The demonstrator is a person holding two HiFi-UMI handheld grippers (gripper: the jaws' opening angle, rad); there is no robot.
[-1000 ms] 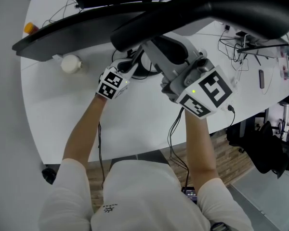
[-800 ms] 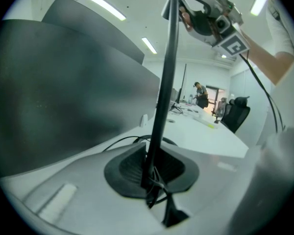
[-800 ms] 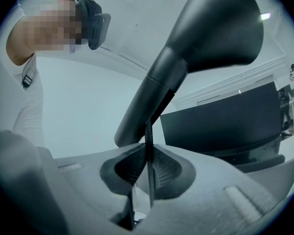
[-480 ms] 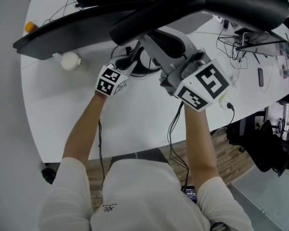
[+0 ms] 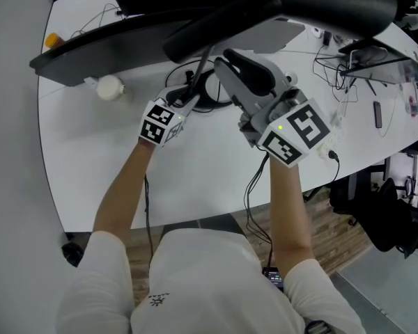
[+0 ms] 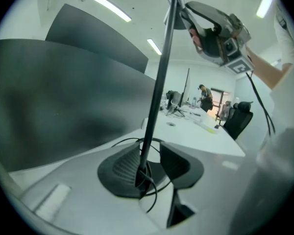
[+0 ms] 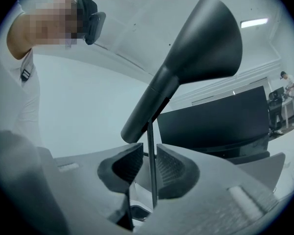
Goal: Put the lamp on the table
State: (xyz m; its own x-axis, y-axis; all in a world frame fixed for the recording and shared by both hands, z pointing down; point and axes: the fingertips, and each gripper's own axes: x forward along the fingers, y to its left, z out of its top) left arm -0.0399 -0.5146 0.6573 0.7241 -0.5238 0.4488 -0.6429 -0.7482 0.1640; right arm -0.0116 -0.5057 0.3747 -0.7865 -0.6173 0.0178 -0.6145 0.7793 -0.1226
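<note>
While the person's left gripper (image 6: 149, 169) hangs low at the foot end of the tall black desk lamp (image 5: 285, 9), its two ribbed grey pads have just been opening and now stand wide apart. The lamp's thin straight stem (image 6: 158, 92) runs down between them, close to the pad on the left of the left gripper view. A thin black cable (image 6: 152, 199) loops around the stem there, and neither pad presses on it. The right gripper (image 7: 149, 169) sits higher on the same stem, just under the lamp's cone-shaped shade (image 7: 201, 48), and its ribbed pads are drawn in close on either side of the thin rod and clamp it. In the head view the shade is a large dark blur near the camera, and the stem drops from it towards the curved white table (image 5: 195, 179), between the two marker cubes. Both grippers crowd the bottom of the stem, so it cannot be told whether the lamp's foot rests on the tabletop. A small white round object (image 5: 110, 88) lies on the table well to the left of the left gripper, with a small orange thing (image 5: 52, 40) near the far edge. A wide black monitor (image 7: 220, 124) stands behind the lamp, a tangle of thin cables (image 5: 345, 65) lies to the right, and a black office chair (image 5: 376, 214) stands off the table's right edge.
</note>
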